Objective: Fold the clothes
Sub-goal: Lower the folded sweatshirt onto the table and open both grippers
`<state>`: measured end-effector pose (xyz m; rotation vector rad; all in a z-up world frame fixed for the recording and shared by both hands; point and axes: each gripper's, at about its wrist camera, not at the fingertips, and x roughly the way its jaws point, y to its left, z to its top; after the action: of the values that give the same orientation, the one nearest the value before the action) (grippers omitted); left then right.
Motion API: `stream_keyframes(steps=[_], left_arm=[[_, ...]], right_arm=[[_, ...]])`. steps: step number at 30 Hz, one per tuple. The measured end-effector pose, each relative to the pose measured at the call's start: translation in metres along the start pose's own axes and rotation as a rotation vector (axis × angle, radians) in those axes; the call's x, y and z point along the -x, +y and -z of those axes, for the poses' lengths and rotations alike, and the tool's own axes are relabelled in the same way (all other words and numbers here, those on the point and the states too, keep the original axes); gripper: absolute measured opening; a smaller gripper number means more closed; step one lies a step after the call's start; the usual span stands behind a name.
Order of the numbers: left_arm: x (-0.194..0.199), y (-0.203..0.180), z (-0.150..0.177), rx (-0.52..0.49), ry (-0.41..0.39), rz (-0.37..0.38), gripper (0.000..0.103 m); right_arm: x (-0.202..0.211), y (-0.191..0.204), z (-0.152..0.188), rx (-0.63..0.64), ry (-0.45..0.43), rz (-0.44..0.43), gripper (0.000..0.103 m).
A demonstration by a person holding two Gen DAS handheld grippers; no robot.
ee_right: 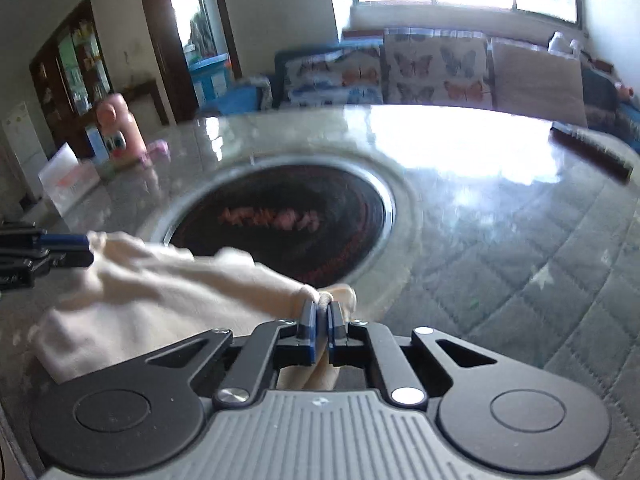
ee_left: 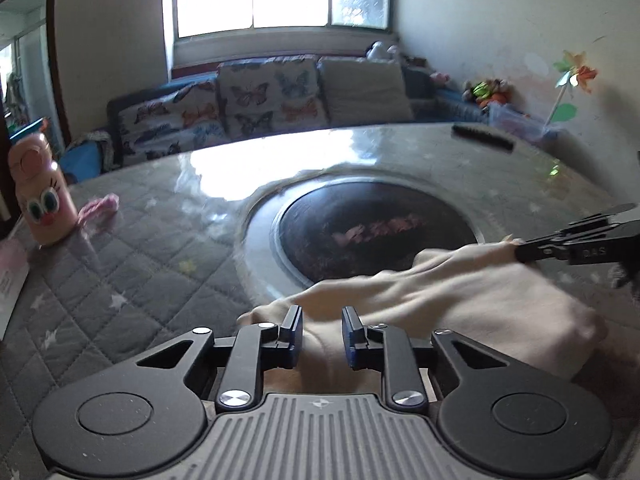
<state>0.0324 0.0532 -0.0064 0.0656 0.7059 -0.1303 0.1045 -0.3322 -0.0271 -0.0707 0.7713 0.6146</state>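
Black linkage gripper (ee_left: 322, 330), blue pads (ee_left: 351, 336) (silver screws), ribbed grey housing

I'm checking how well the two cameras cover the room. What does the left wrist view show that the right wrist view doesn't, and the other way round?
Only the left wrist view shows the paper pinwheel on the wall, the pile of toys beside the sofa, and the left claw open over the cream garment.

Only the right wrist view shows the dark wooden cabinet, the doorway, and the right claw shut on a bunch of the cloth.

Both show the garment, the dark round inset, the pink bottle and the butterfly cushions.
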Motion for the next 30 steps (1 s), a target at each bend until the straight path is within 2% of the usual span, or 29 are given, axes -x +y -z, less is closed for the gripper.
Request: stream_keyframes(steps=[3, 6, 11, 15, 22, 27, 30], left_arm=[[-0.008, 0.016, 0.005, 0.057, 0.027, -0.003, 0.021], [0.001, 0.015, -0.001, 0.049, 0.004, -0.002, 0.021], [0.009, -0.008, -0.020, 0.009, -0.054, 0.086, 0.022], [-0.013, -0.023, -0.027, -0.013, -0.027, 0.118, 0.022], [-0.050, -0.020, -0.021, 0.002, 0.037, 0.095, 0.024], [-0.040, -0.018, -0.021, 0.007, 0.009, 0.101, 0.024], [-0.030, -0.018, -0.022, 0.000, -0.017, 0.108, 0.024]], right_arm=[[0.001, -0.001, -0.002, 0.002, 0.007, 0.000, 0.007], [0.009, 0.003, -0.010, 0.022, -0.010, -0.006, 0.009], [0.007, 0.024, -0.027, 0.072, -0.016, -0.104, 0.010], [-0.019, 0.044, -0.035, 0.115, 0.029, -0.160, 0.010], [-0.054, 0.059, -0.037, 0.129, 0.077, -0.162, 0.010], [-0.052, 0.062, -0.037, 0.143, 0.058, -0.154, 0.011], [-0.043, 0.066, -0.039, 0.158, 0.042, -0.179, 0.011]])
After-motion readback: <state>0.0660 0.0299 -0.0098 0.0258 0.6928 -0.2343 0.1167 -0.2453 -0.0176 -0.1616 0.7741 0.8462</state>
